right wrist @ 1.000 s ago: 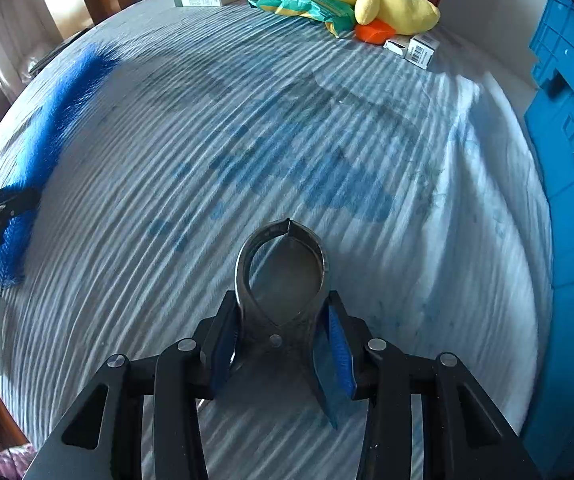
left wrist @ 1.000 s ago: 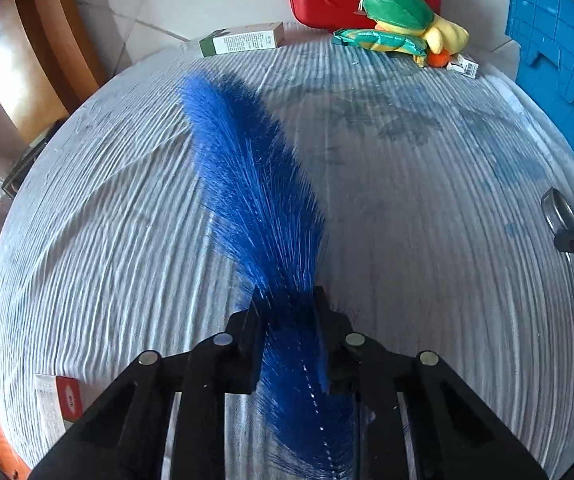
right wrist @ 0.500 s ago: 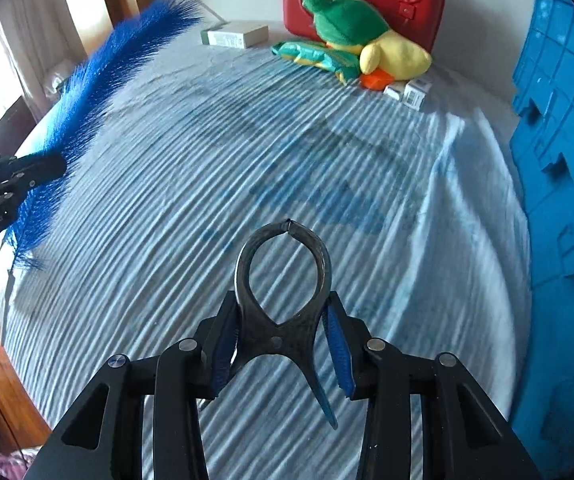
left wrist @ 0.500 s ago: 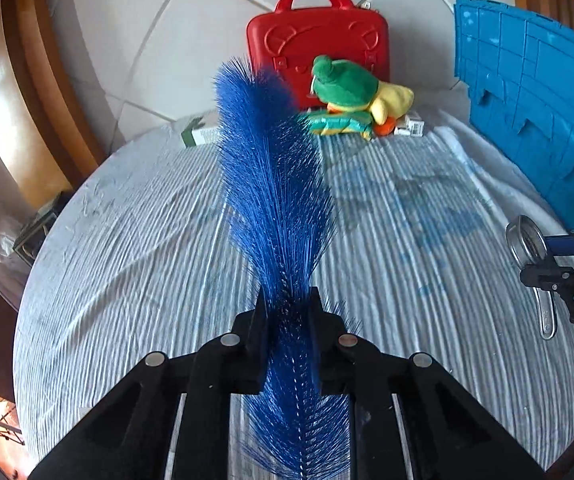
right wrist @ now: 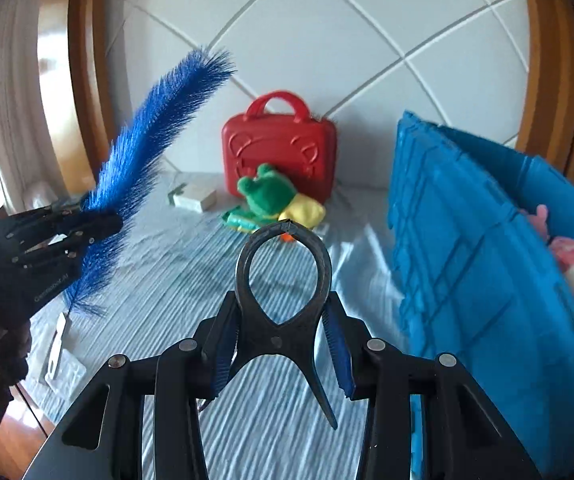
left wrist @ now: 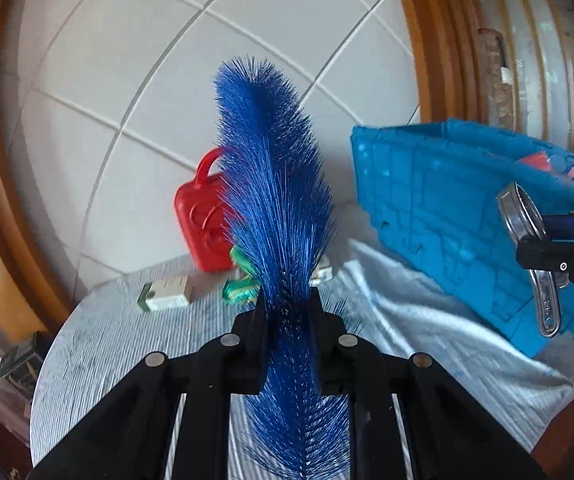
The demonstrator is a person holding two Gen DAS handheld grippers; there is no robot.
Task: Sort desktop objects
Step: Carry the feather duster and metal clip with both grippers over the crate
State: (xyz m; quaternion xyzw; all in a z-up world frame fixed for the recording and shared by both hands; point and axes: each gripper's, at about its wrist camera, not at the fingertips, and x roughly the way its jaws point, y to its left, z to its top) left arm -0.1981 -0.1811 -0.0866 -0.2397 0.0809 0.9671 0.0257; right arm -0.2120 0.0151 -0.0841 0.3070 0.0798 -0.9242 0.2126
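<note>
left wrist view: the blue feather point(left wrist: 275, 208) stands upright between the fingers of the left gripper point(left wrist: 287, 312), which is clamped on its lower stem, plume rising above the striped tablecloth point(left wrist: 127, 340). right wrist view: the right gripper point(right wrist: 283, 336) grips the metal tongs point(right wrist: 283, 280) at their pivot, loop forward, tilted down over the cloth beside the blue crate point(right wrist: 467, 264).
</note>
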